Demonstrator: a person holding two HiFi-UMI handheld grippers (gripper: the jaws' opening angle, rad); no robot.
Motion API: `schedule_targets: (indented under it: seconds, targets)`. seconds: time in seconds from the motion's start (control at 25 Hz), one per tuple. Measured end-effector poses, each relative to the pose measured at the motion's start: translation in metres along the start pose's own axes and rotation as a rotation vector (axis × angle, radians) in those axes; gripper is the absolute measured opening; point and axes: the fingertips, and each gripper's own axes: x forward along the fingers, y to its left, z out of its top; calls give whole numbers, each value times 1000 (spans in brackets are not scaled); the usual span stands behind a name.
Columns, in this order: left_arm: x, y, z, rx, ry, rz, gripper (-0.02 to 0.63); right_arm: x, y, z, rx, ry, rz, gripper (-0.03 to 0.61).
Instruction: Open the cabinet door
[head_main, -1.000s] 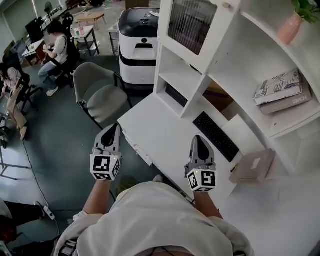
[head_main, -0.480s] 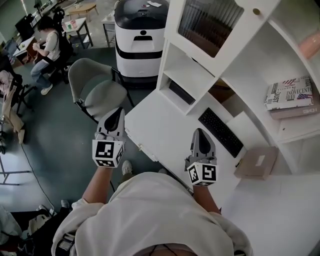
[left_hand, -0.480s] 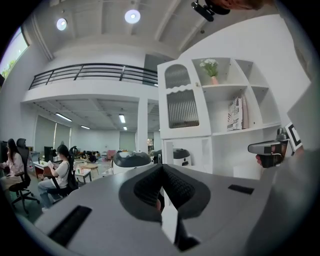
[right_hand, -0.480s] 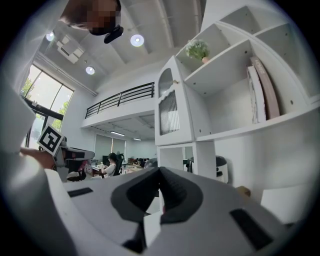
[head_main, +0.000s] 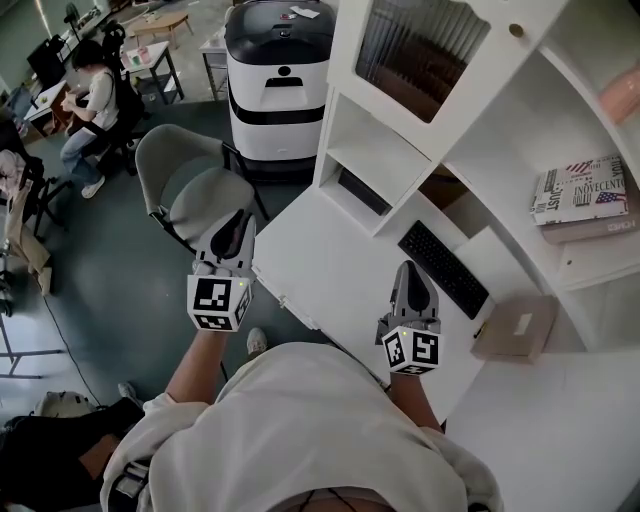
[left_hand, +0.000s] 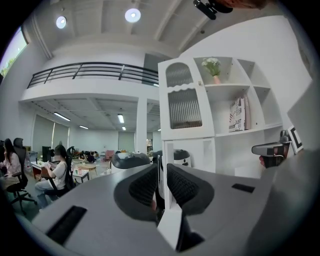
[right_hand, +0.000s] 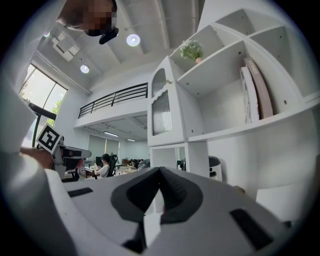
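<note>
The cabinet door (head_main: 415, 50) is white with a ribbed glass pane and a small knob (head_main: 515, 30), and it stands high on the shelf unit above the desk. In the left gripper view the door (left_hand: 183, 102) lies ahead and above, well beyond reach. My left gripper (head_main: 232, 232) hovers level by the desk's left edge. Its jaws have just been opening to a narrow gap with nothing between them (left_hand: 161, 167). My right gripper (head_main: 413, 280) hangs over the desk, shut and empty (right_hand: 160, 170), with the door (right_hand: 161, 112) far ahead.
A white desk (head_main: 330, 270) carries a black keyboard (head_main: 440, 268) and a cardboard box (head_main: 515, 328). Books (head_main: 580, 190) lie on a shelf at the right. A grey chair (head_main: 195, 185) and a white and black machine (head_main: 275, 80) stand at the left. People sit at far desks (head_main: 95, 100).
Both grippers have moved forward toward the shelf unit, the left one further, up to the desk's left edge. The head view has shifted with them.
</note>
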Motion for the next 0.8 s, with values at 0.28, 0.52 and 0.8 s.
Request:
schedule_targets:
  seconds: [0.28, 0.52, 0.8]
  targets:
    - [11, -9, 3, 0, 6, -18, 250, -1, -14, 1, 4, -8, -14, 3]
    - [18, -14, 6, 6, -7, -25, 343, 0, -24, 0, 6, -7, -21, 3]
    - [20, -15, 10, 16, -17, -34, 395, 0, -25, -2, 13, -9, -22, 3]
